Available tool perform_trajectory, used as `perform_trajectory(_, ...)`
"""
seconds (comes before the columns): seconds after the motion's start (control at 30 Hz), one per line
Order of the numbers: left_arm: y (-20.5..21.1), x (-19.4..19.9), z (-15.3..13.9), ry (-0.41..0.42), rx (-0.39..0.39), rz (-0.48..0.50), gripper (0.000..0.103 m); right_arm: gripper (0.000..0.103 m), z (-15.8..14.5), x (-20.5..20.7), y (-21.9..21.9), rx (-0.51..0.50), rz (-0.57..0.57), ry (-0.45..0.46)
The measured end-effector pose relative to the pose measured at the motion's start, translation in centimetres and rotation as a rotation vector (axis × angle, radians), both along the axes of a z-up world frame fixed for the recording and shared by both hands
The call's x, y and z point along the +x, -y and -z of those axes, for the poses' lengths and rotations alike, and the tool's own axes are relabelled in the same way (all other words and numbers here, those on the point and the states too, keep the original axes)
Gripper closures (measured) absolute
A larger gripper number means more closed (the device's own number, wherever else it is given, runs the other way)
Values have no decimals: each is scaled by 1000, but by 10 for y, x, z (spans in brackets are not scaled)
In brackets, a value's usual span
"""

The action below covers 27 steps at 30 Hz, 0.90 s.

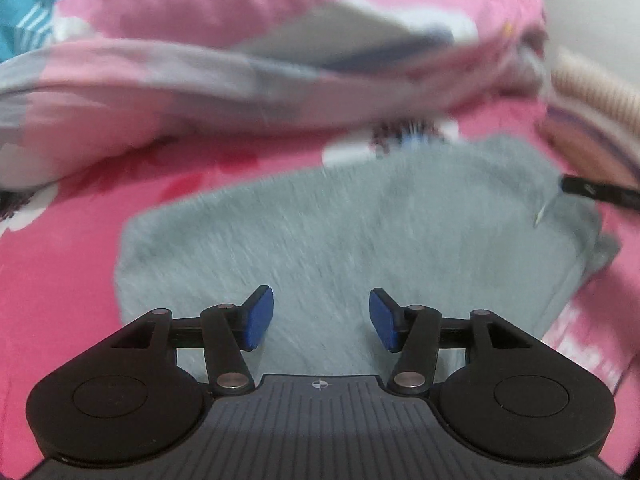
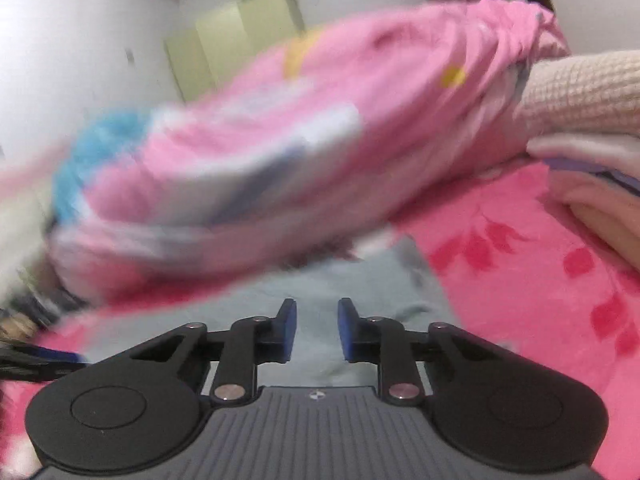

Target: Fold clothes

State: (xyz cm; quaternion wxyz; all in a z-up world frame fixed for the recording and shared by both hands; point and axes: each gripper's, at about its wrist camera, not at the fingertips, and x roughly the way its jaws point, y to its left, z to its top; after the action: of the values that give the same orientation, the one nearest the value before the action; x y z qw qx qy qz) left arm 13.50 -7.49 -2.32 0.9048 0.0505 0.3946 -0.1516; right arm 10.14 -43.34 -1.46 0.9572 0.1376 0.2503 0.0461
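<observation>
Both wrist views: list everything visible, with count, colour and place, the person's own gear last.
grey garment: one, grey, lying flat on the bedspread, straight ahead of both tools.
bedspread: one, bright pink with red leaf print, under the garment.
bundled quilt: one, pink with white, grey and blue patches, heaped behind the garment.
folded textiles: a small stack, cream waffle-knit on top, at the right edge.
cabinet: one, pale yellow-green, against the far white wall.
left tool: black with blue pads, open, nothing between them, over the garment.
right tool: black with blue pads, narrow gap, nothing between them, over the garment.
</observation>
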Motion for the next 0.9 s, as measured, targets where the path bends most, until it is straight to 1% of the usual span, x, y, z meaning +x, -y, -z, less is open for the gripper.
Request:
perform_trajectory(0.03, 3, 0, 7, -6, 14, -1, 50, 92, 12, 16, 4, -42, 10, -40)
perform_trajectory(0.07, 5, -1, 13, -10, 24, -2, 50, 103, 27, 24, 9, -77, 23, -63)
perform_trajectory(0.1, 5, 0, 16, -7, 23, -1, 50, 103, 40, 32, 13, -109, 34, -84)
perform_trajectory(0.2, 2, -1, 20, 15, 11, 9, 50, 103, 29, 27, 15, -105, 31, -76)
perform_trajectory(0.27, 1, -1, 21, 28, 2, 10, 50, 103, 14, 23, -1, -156, 4, -51)
perform_trajectory(0.3, 0, 0, 21, 32, -2, 10, 49, 103, 7, 21, -9, -189, -20, -32)
perform_trajectory(0.37, 1, -1, 22, 39, -9, 7, 49, 103, -4, 33, -27, -294, -82, 7)
perform_trajectory(0.43, 5, 1, 24, 46, -11, 12, 49, 103, -3, 50, -43, -395, -150, 14)
perform_trajectory(0.47, 5, 3, 24, 48, -13, 14, 49, 103, 3, 61, -48, -437, -173, 0)
perform_trajectory(0.53, 5, 6, 26, 46, -24, 20, 49, 103, 23, 84, -48, -528, -148, -72)
perform_trajectory(0.57, 4, 8, 27, 45, -28, 20, 49, 103, 33, 93, -39, -506, -130, -86)
perform_trajectory(0.63, 1, 9, 24, 36, -34, 10, 49, 103, 32, 97, -28, -427, -100, -91)
perform_trajectory(0.7, -4, 9, 16, 25, -37, -8, 49, 103, 25, 91, -31, -439, -90, -88)
perform_trajectory(0.73, -9, 2, 3, 38, -36, -16, 49, 103, 22, 87, -31, -437, -84, -81)
perform_trajectory(0.77, -15, -4, -10, 50, -35, -25, 49, 102, 17, 79, -29, -409, -69, -77)
perform_trajectory(0.8, -21, -10, -23, 63, -34, -34, 49, 100, 11, 70, -25, -367, -58, -67)
perform_trajectory(0.83, -27, -18, -38, 75, -30, -41, 49, 100, 5, 60, -21, -325, -47, -56)
perform_trajectory(0.9, -40, -43, -81, 101, 3, -36, 49, 99, -9, 34, -12, -233, -41, -8)
